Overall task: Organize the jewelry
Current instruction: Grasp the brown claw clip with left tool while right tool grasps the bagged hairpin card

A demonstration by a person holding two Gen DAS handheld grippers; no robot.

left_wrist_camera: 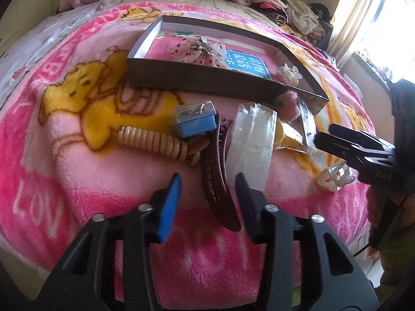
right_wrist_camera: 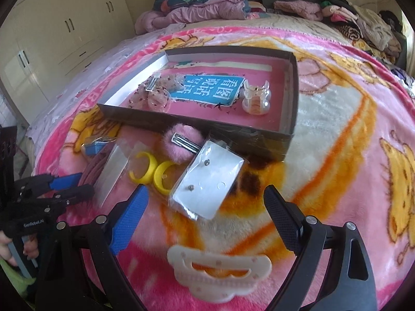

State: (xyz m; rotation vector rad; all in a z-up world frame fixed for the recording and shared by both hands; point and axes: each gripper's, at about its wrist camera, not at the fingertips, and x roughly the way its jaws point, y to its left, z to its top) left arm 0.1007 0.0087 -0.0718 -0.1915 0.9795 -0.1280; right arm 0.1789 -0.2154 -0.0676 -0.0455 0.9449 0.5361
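A shallow dark box (left_wrist_camera: 207,79) (right_wrist_camera: 290,96) lies on the pink blanket, holding a glittery bow clip (left_wrist_camera: 205,49) (right_wrist_camera: 155,90) and a pale claw clip (right_wrist_camera: 255,98). My left gripper (left_wrist_camera: 207,189) is open above a long brown hair claw (left_wrist_camera: 218,171). Beside it lie a beige coil hair tie (left_wrist_camera: 153,141), a small blue box (left_wrist_camera: 194,120) and a clear packet (left_wrist_camera: 250,142). My right gripper (right_wrist_camera: 205,202) is open around a bagged earring card (right_wrist_camera: 207,178), with a cream hair clip (right_wrist_camera: 218,272) below it. Yellow hoops (right_wrist_camera: 153,172) and a pink pompom clip (right_wrist_camera: 181,140) lie close by.
Piles of clothes (right_wrist_camera: 197,7) (left_wrist_camera: 285,7) line the far edge of the bed. White wardrobes (right_wrist_camera: 59,33) stand at the left. A curtained window (left_wrist_camera: 368,18) is at the right. The right gripper shows in the left wrist view (left_wrist_camera: 324,136).
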